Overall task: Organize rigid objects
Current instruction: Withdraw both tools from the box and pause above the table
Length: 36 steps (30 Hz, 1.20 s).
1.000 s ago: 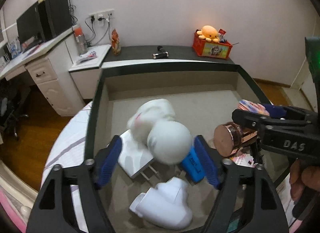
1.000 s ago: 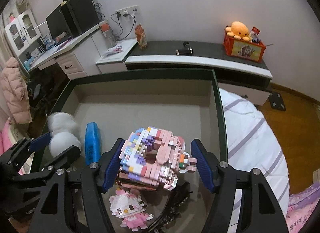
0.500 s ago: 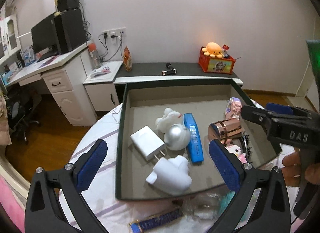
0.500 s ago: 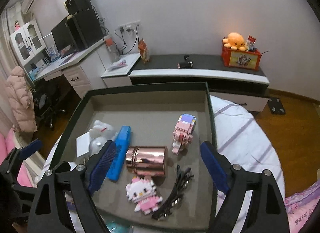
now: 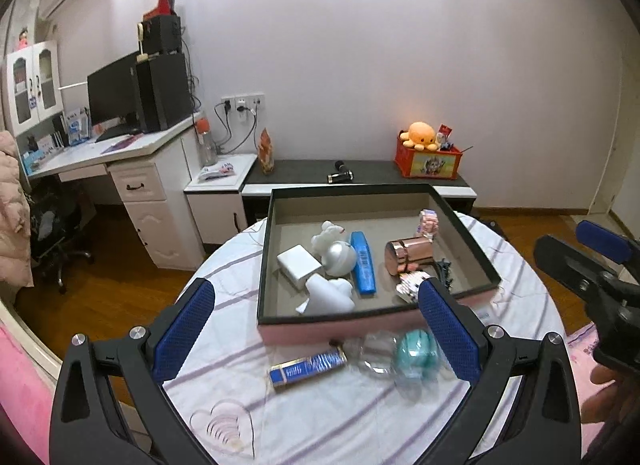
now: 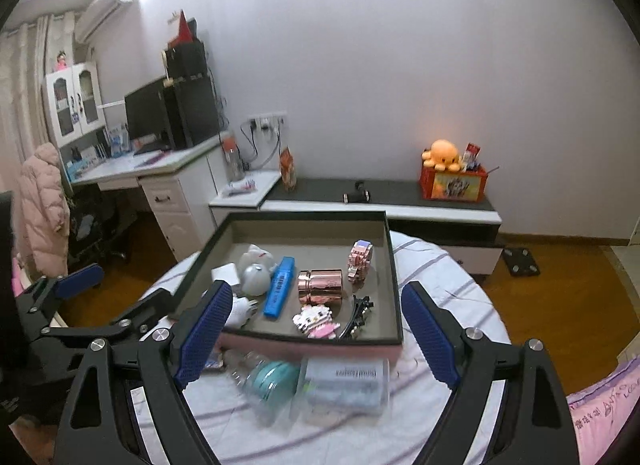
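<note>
The left tool [image 5: 316, 329] fills the bottom of the left wrist view, its blue-padded fingers [image 5: 184, 329] spread wide with nothing between them. The right tool [image 6: 316, 337] at the bottom of the right wrist view is likewise released and empty.

Just past them, low in both frames, the round tabletop with a white striped cloth [image 5: 320, 417] carries a blue foil-wrapped bar [image 5: 307, 367], a teal round thing inside clear plastic [image 5: 414, 353] and a clear labelled packet [image 6: 346, 383], all lying loose beside the near wall of the tray.

At the frame centre sits the shallow dark-rimmed rectangular tray with a pink outer wall [image 5: 340, 327]. Inside it, lower left, lie a white cloud-shaped piece [image 5: 330, 295] and a white square charger [image 5: 298, 265]; behind them a silver-white ball [image 5: 340, 258] touches a white cat figurine [image 5: 328, 235]. A blue oblong case [image 5: 363, 261] lies just right of the ball, then a rose-gold metal cylinder on its side [image 5: 408, 255]. A pink-and-white block kitten [image 6: 316, 321] and black hair clips [image 6: 356, 317] lie at the near right; a pink block figure [image 6: 361, 259] stands farther back.
</note>
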Available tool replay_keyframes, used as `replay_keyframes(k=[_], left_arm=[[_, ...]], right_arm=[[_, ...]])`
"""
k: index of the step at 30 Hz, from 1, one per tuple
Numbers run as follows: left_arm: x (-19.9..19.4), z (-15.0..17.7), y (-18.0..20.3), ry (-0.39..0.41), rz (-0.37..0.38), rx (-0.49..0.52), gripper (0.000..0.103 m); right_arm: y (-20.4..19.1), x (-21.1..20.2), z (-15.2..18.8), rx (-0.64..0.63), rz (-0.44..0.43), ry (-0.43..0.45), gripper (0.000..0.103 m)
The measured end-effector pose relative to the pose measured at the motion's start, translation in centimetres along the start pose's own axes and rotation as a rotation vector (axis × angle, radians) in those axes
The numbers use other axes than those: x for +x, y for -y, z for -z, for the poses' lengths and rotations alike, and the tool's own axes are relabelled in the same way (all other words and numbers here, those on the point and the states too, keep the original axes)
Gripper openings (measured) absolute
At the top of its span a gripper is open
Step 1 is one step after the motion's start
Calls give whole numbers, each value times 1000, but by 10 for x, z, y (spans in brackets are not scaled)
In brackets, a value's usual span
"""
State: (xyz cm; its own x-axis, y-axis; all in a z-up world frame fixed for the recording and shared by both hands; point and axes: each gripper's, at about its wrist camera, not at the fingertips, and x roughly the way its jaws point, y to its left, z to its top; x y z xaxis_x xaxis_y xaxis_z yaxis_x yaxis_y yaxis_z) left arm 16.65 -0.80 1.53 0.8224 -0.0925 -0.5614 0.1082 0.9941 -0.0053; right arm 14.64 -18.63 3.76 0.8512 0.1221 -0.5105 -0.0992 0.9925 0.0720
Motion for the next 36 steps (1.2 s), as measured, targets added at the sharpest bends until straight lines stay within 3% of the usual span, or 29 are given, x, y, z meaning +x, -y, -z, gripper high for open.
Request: replay_keyframes(k=[8,16,25,36], left_arm=[[-49,24,2,35,-17,-17,103],[-99,47,5,100,-61,-26,103],[-125,85,9,85,-47,-18,103],[-123,91,-5,68,-38,-67,103]], right_arm=[[-5,-64,23,-14,-2,71,88],[-13,-113,57,-10,53,124,88],[-14,-124,89,18,55,92,88],[-15,-123,94,18,41,75,88]])
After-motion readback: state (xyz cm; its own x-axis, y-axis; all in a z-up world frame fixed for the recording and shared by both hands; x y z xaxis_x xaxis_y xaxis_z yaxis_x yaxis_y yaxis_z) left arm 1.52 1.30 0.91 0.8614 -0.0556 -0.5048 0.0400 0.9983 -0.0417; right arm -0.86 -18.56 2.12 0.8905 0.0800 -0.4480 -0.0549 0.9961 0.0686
